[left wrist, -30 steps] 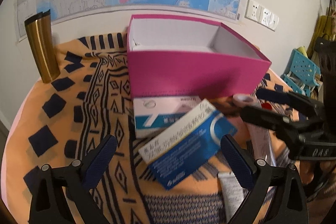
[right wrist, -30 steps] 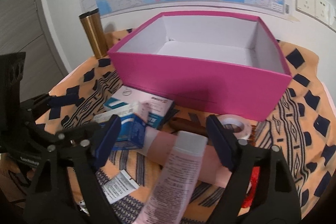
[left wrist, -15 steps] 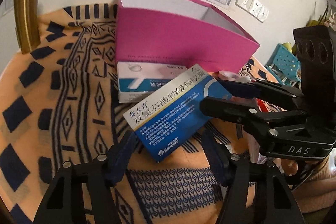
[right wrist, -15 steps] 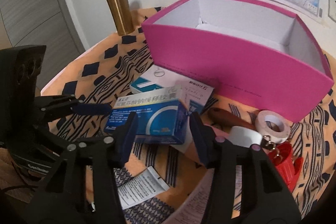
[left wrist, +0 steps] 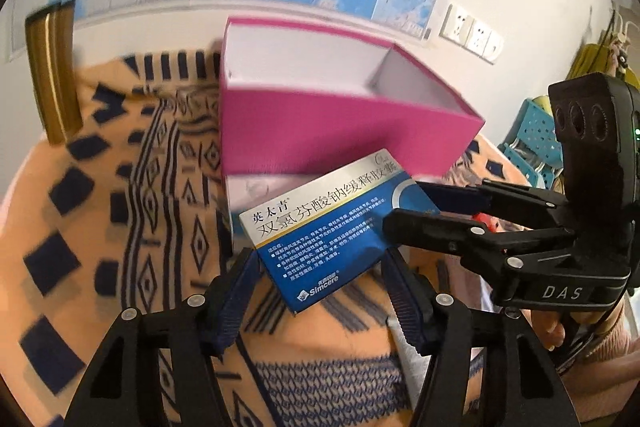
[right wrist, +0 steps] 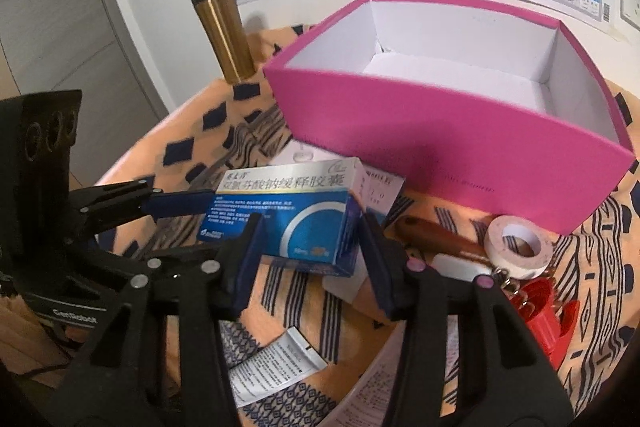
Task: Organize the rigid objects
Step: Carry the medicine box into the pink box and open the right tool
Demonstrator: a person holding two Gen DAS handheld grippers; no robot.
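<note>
Squarely gripped: glossy rectangular medicine carton (left wrist: pixel 326 223).

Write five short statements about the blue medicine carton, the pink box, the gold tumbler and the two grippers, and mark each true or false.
1. The blue and white medicine carton sits between the fingers of both the left gripper and the right gripper. True.
2. The open pink cardboard box already holds several items. False: its visible white interior is bare.
3. The gold metal tumbler stands upright on the patterned orange tablecloth, beyond the pink box's left corner. True.
4. The white tape roll lies inside the pink box. False: it lies on the cloth in front of the box.
5. The medicine carton is red. False: it is blue with a white band.
</note>
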